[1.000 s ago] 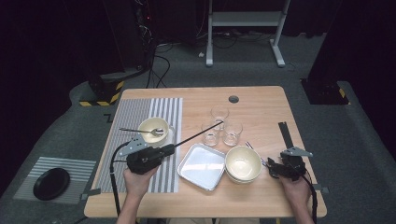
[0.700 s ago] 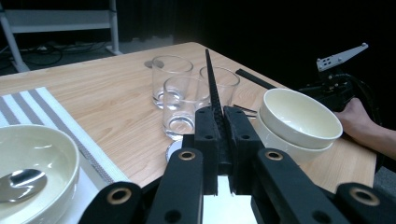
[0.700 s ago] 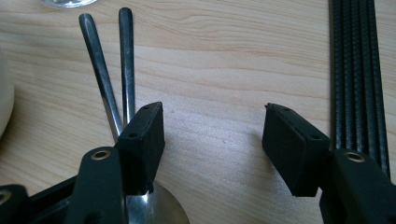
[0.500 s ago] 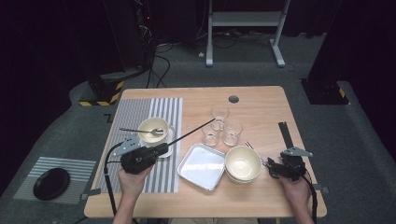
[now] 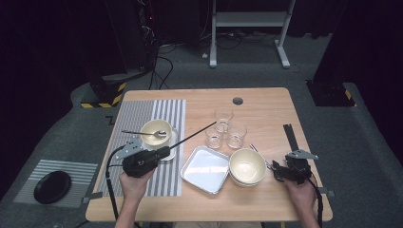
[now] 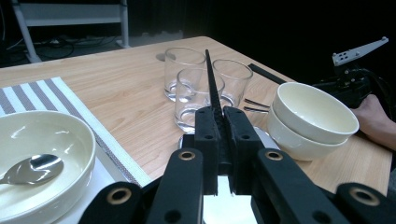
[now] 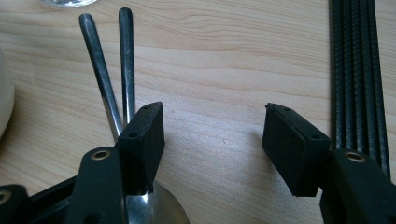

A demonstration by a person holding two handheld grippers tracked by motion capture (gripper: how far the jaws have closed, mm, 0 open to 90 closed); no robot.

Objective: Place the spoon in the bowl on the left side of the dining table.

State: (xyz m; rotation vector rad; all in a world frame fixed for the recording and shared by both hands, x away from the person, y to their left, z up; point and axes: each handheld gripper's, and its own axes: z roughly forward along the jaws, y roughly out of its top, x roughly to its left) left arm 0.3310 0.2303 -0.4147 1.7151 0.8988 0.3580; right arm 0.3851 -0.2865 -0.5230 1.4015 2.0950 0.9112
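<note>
At the left gripper [image 5: 166,152] [image 6: 219,116]: jaws pressed together on a thin black chopstick [image 5: 192,137] [image 6: 211,79], clamped near its butt and sticking out straight ahead of the tips. Pulled back a little toward the person since a second ago, so the chopstick's far end now sits just short of the three clear drinking glasses [image 5: 223,115] [image 6: 196,93] rather than among them. Probably a carry in progress, with nothing set down yet.

To that gripper's left, a cream ceramic bowl [image 5: 154,130] with a metal spoon [image 5: 147,133] in it. To its right, a square metal tray [image 5: 205,168], then two stacked cream bowls [image 5: 247,167].

Beyond those, the right gripper [image 5: 278,171] [image 7: 215,135]: jaws wide apart and gripping nothing, unmoved, low over two dark utensil handles [image 7: 100,70].

Underneath, a grey striped placemat [image 5: 142,111] on a light wooden table [image 5: 261,102]. Around it, grey carpet and a dark room, with a black plate [image 5: 52,186] on the floor.
</note>
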